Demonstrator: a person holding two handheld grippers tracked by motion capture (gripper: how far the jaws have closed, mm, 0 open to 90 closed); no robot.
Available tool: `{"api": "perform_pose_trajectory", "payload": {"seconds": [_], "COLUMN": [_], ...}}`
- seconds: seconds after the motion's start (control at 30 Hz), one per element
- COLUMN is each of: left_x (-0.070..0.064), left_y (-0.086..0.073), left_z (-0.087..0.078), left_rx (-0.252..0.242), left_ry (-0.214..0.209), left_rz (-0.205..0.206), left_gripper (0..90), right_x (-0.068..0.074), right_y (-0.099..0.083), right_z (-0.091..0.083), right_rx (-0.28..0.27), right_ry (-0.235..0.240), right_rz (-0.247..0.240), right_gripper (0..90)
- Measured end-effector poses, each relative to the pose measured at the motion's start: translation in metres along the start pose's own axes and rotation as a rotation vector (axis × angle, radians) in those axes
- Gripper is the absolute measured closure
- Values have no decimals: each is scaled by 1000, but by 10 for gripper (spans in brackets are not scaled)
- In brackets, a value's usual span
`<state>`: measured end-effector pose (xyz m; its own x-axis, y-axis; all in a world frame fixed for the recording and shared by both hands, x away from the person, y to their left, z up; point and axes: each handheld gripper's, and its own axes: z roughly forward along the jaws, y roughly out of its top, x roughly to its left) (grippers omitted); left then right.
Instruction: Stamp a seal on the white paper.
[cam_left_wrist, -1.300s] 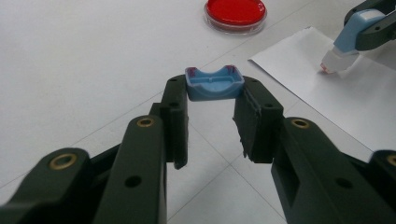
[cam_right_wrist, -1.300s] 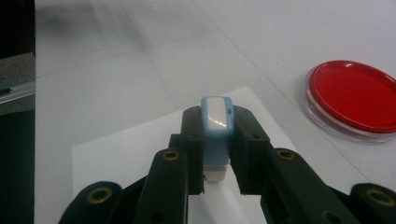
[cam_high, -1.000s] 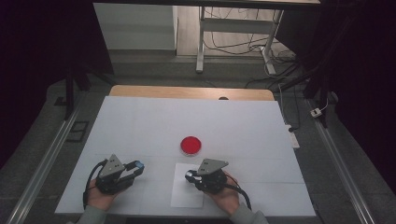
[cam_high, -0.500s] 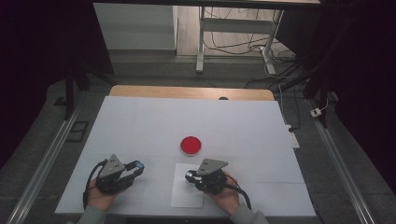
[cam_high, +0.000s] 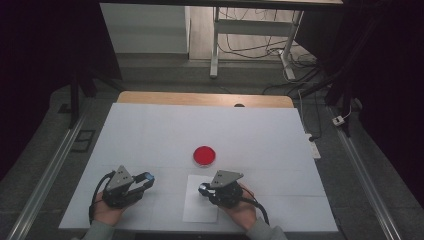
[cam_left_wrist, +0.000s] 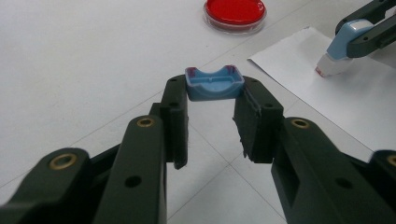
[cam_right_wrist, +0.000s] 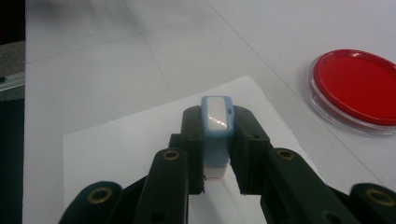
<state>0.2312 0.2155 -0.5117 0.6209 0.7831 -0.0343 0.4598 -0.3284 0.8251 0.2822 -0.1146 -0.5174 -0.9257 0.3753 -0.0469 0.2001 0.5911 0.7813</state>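
my landmark is the red ink pad (cam_high: 204, 155). my left gripper (cam_left_wrist: 214, 105), below and well left of it, is closed on a blue cap (cam_left_wrist: 214, 84). my right gripper (cam_right_wrist: 215, 135), just below it, clamps a blue stamp (cam_right_wrist: 216, 128) over the paper sheet (cam_high: 197, 210), stamp tip near the paper.

A metal rail (cam_high: 42, 177) runs along the worktop's (cam_high: 150, 130) edge left of the left claw (cam_high: 145, 178); tangled cables (cam_high: 250, 47) lie on the floor far beyond both.
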Motion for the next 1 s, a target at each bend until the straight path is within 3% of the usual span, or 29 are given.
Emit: {"api": "perform_pose_trajectory", "payload": {"seconds": [1.0], "left_x": [-1], "left_y": [0], "left_z": [0], "left_rx": [2], "left_ry": [0], "left_rz": [3], "left_gripper": [656], "right_x": [2], "right_y": [2], "right_z": [2], "right_rx": [37], "right_ry": [-7], "right_rz": [-32], "right_gripper": [762]}}
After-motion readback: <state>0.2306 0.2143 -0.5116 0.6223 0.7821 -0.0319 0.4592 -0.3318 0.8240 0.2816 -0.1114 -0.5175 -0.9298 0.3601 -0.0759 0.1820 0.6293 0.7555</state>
